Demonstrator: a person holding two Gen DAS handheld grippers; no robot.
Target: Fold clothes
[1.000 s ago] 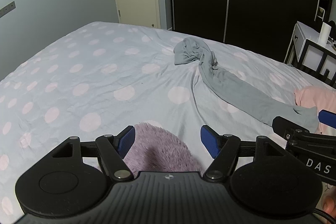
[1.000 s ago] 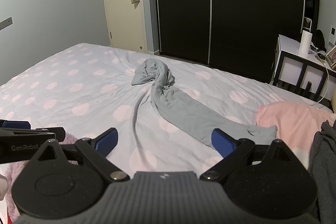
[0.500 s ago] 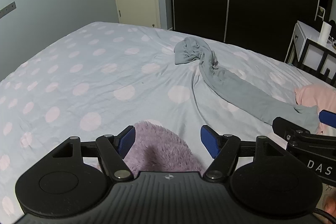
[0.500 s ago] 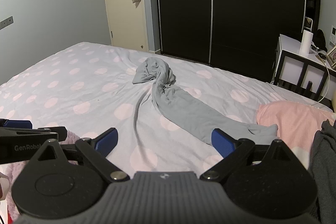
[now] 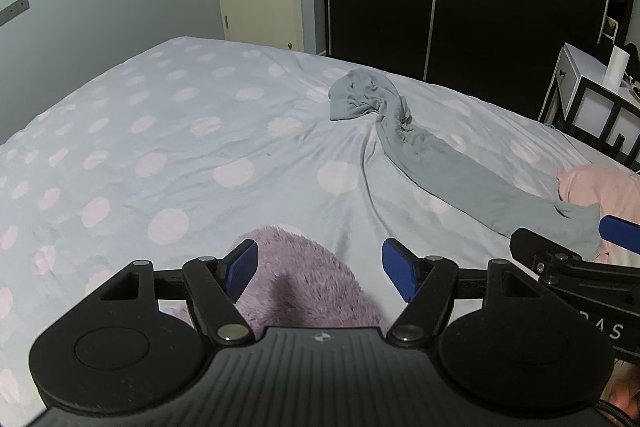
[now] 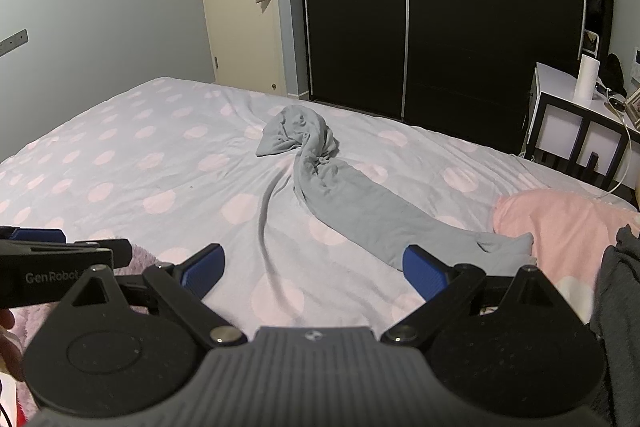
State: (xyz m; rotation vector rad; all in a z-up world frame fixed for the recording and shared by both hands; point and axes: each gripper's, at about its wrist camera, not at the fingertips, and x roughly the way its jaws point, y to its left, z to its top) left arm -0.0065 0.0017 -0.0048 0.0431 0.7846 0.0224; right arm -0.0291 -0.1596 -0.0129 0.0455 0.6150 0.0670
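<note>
Grey leggings [image 6: 352, 211] are being left stretched in a twisted line across the polka-dot bed [image 5: 168, 131], bunched at the far end, the near cuff lying just beside a pink garment [image 6: 560, 223]. Wide bare bedding is being kept free to their left, up to the bed's far edge. Both the left claw [image 5: 320, 271] and right claw [image 6: 314, 273] are being held released, grasping nothing, above a fluffy purple garment [image 5: 308, 283]. Since the earlier frames, nothing is being shifted noticeably.
</note>
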